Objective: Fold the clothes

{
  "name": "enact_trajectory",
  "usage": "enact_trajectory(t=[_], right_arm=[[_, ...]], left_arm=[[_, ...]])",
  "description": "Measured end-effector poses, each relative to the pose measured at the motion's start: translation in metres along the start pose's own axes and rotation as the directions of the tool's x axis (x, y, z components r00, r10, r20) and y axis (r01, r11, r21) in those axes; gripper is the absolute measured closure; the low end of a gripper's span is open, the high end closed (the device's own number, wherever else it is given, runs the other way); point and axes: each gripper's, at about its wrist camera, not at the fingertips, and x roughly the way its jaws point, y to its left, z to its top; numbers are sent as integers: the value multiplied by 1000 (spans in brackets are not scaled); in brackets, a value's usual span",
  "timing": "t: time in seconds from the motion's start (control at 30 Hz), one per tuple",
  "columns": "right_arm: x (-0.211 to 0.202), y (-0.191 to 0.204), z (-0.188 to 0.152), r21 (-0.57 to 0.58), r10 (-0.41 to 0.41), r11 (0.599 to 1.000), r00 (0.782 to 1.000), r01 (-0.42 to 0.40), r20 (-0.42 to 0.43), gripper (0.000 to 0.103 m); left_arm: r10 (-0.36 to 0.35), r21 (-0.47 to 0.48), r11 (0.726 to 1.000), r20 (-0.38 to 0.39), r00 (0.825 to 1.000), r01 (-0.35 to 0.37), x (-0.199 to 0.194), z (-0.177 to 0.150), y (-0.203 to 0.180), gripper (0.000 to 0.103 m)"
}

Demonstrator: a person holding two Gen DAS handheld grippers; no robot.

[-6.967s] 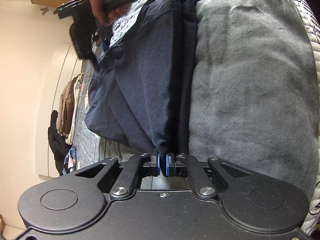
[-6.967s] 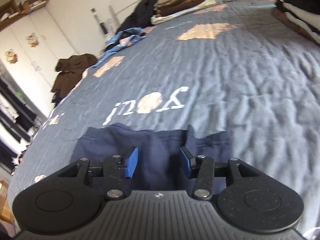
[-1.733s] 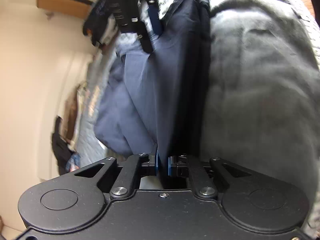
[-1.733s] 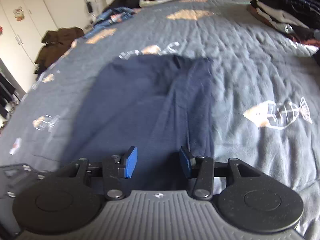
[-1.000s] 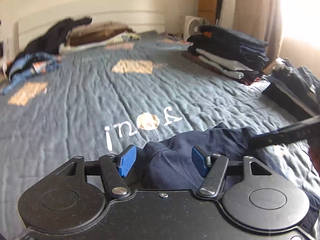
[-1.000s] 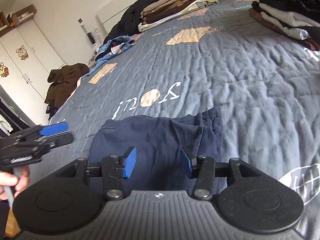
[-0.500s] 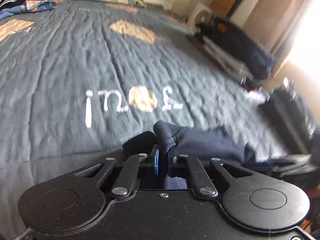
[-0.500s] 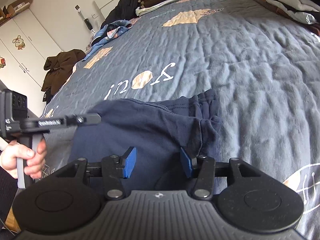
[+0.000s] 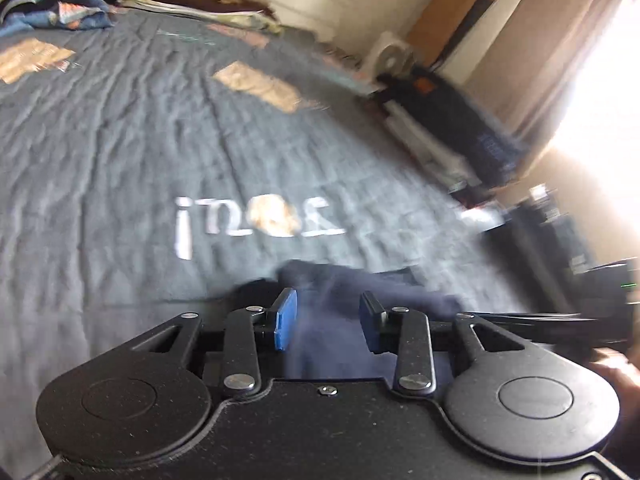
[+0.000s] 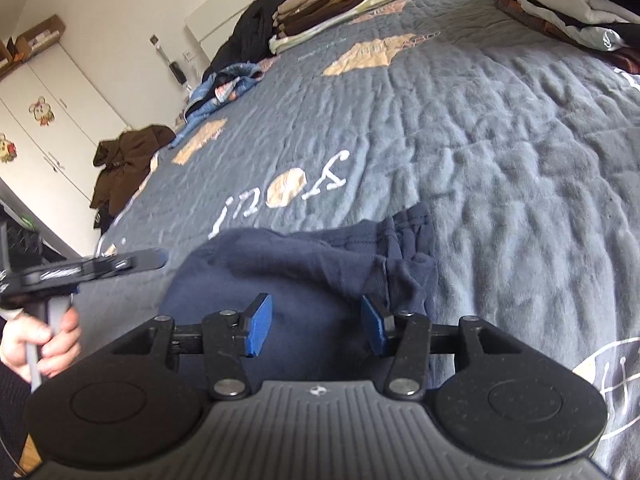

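Blue pads face each other across a clear gap on the left claw [image 9: 327, 324]: its jaws have just been opening, and the navy garment [image 10: 304, 276] lies under and between them, with no pad pressing on it. The left wrist view is blurred, so the cloth's edge there cannot be read closely. The right claw [image 10: 316, 330] is likewise spread, poised above the near part of the same garment, pads apart from the fabric.

The navy garment lies folded on the grey-blue bedspread [image 10: 500, 128], close to the bed's near edge. In the right wrist view its long axis runs roughly left to right; a bunched, gathered end with stitched hems points right and away, toward the white lettering [image 10: 280, 194] on the spread. The left part is smoother and rounded.

At the left of that view, a hand [image 10: 38, 340] grips the handle of the left claw, whose flat black body reaches toward the garment's left edge without touching it.

Farther off: a stack of folded clothes [image 10: 572, 4] at the bed's right side, another folded stack [image 10: 340, 2] by the headboard, a blue patterned heap [image 10: 224, 88] and a brown heap [image 10: 128, 160] at the left.
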Motion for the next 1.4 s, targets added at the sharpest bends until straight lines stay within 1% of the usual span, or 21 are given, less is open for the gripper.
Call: enact_trajectory(t=[0.03, 0.07, 0.13, 0.2, 0.27, 0.37, 0.43, 0.57, 0.67, 0.7, 0.73, 0.83, 0.9, 0.93, 1.0, 1.07, 1.17, 1.2, 1.27, 1.3, 1.4], right_arm=[[-3, 1, 2, 8, 13, 1000, 1000, -13, 12, 54], [-5, 1, 4, 16, 25, 1000, 999, -25, 23, 54], [-4, 3, 5, 19, 59, 998, 998, -60, 25, 54], [-2, 6, 6, 21, 94, 995, 995, -95, 26, 53], [6, 5, 4, 24, 109, 994, 994, -109, 15, 53], [22, -2, -3, 30, 93, 995, 996, -93, -6, 53], [31, -16, -8, 63, 72, 995, 997, -71, -9, 54], [35, -38, -3, 129, 119, 984, 993, -121, 26, 56], [34, -43, 1, 133, 81, 987, 996, -86, 43, 56], [34, -44, 2, 134, 68, 988, 997, -74, 48, 56], [34, -45, 2, 153, 66, 986, 997, -73, 47, 56], [31, -31, 6, 110, 37, 993, 999, -41, 39, 53], [27, -18, 10, 69, 36, 997, 998, -39, 49, 53], [25, -11, 11, 45, 38, 998, 998, -40, 48, 53], [23, 3, 13, -5, 43, 999, 998, -43, 42, 53], [24, 14, 13, -54, 48, 997, 999, -47, 19, 52], [29, 19, 10, -83, 56, 995, 998, -57, -7, 52], [33, 17, 8, -75, 51, 996, 998, -52, -21, 52], [40, 11, 4, -65, 28, 997, 998, -31, -48, 52], [44, 7, 2, -61, 16, 998, 998, -20, -62, 52], [43, 3, 1, -50, 30, 998, 998, -33, -61, 52]], left_arm=[[-77, -38, 996, -19, 997, 76, 1, -8, -4, 39], [-156, -79, 985, -42, 987, 152, 4, -16, -7, 35], [-295, -163, 946, -81, 952, 280, 15, -36, -13, 34], [-364, -247, 914, -143, 920, 323, 40, -59, -10, 34], [-359, -302, 908, -204, 911, 291, 64, -81, -1, 34], [-348, -377, 889, -186, 919, 261, 74, -102, 21, 47], [-350, -416, 876, -196, 916, 245, 67, -105, 23, 48], [-341, -376, 901, -305, 889, 217, 48, -127, 12, 48], [-323, -357, 914, -345, 881, 195, 33, -140, 9, 47], [-312, -359, 916, -355, 881, 180, 29, -136, 8, 46], [-293, -343, 924, -355, 888, 168, 25, -127, 6, 38], [-238, -238, 953, -212, 948, 186, 4, -85, 2, 16], [-108, -147, 985, -120, 987, 90, -2, -53, 0, 15], [-24, -86, 996, -78, 997, 17, -2, -38, -2, 15], [167, 72, 984, -18, 986, -165, 8, -11, -6, 18], [265, 151, 954, -24, 964, -259, 27, 8, -3, 18], [255, 100, 964, -74, 964, -248, 50, 18, 20, 18], [262, 78, 964, -80, 962, -256, 55, 17, 27, 23], [280, 81, 959, -135, 950, -271, 70, 13, 37, 46], [287, 99, 957, -171, 943, -273, 76, 9, 41, 68], [280, 161, 953, -153, 948, -256, 77, 3, 37, 78]])
